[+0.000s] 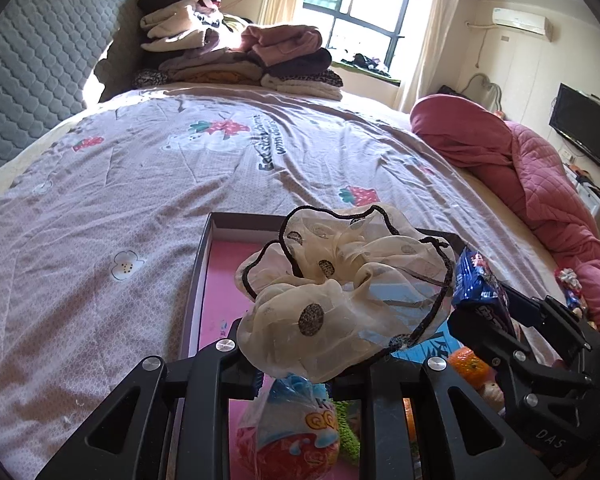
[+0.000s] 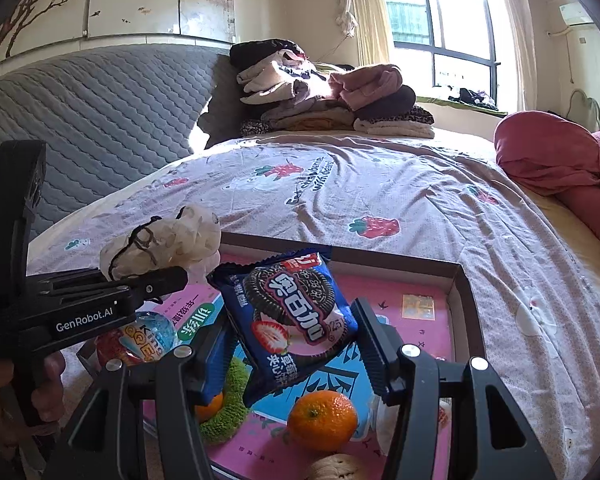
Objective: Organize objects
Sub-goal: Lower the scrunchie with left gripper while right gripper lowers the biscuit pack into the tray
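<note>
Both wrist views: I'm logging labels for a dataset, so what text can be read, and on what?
"GenRobot.AI": side of the left gripper.
"DAS": body of the right gripper.
"奥百加": blue cookie packet held by the right gripper; its smaller print is unreadable.
"Kin…", partly hidden: egg-shaped toy pack.
Bedsheet lettering: "with bears" only; the rest is blurred.
Pink book: characters too small.

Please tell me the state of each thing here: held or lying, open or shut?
Left tool: shut on scrunchie.
Scrunchie: held up above the box.
Right tool: shut on cookie pack.
Cookie pack: sealed, held above the box.
Box: open, on the bed.
Orange: whole, lying in the box.
Egg toy: wrapped, lying in the box.
</note>
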Demonstrator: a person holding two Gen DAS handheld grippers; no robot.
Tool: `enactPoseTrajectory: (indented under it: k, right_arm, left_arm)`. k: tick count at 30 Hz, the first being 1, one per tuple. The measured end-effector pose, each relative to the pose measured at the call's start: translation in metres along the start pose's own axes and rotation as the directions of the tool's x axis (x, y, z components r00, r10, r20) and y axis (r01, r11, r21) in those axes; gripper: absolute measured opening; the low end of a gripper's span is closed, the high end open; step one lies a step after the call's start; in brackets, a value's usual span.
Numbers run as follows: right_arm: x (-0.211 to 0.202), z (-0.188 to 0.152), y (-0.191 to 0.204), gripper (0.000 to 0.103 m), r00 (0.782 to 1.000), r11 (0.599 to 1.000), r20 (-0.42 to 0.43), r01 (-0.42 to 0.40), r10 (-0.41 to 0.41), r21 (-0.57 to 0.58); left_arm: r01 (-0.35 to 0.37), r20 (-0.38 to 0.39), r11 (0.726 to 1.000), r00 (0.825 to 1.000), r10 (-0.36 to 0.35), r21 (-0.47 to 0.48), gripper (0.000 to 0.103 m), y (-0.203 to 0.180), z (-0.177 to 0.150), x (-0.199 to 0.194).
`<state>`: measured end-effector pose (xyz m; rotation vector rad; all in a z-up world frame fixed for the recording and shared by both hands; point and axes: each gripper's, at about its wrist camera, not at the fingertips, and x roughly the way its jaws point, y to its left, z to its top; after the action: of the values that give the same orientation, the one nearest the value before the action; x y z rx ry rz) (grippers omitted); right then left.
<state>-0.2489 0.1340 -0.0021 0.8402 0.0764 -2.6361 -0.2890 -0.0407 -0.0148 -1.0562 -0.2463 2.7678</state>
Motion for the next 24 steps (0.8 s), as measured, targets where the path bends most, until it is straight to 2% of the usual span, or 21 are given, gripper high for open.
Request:
enactPoseTrajectory:
  k: [5, 15, 24]
  right_arm:
    - [0.01, -0.005, 0.0, 0.056, 0.999, 1.0, -0.041, 0.013, -0.013, -0.006]
    - [0.023, -0.01, 0.002, 0.056, 0.995, 0.999, -0.091, 0.045, -0.048, -0.03]
    - [0.037, -0.009, 0.015, 0.056, 0.984, 0.989, -0.145, 0.085, -0.102, -0.12]
  left_arm:
    - [-0.041, -0.01, 0.999, 0.999, 0.041, 0.009, 0.024, 0.002, -0.001, 0.006]
    - [-0.06, -0.051, 0.998, 0.997, 0.061, 0.027, 0.026, 0.003, -0.006, 0.016]
    - [-0.068, -0.082, 0.996, 0.994, 0.072, 0.051, 0.03, 0.0, -0.01, 0.024]
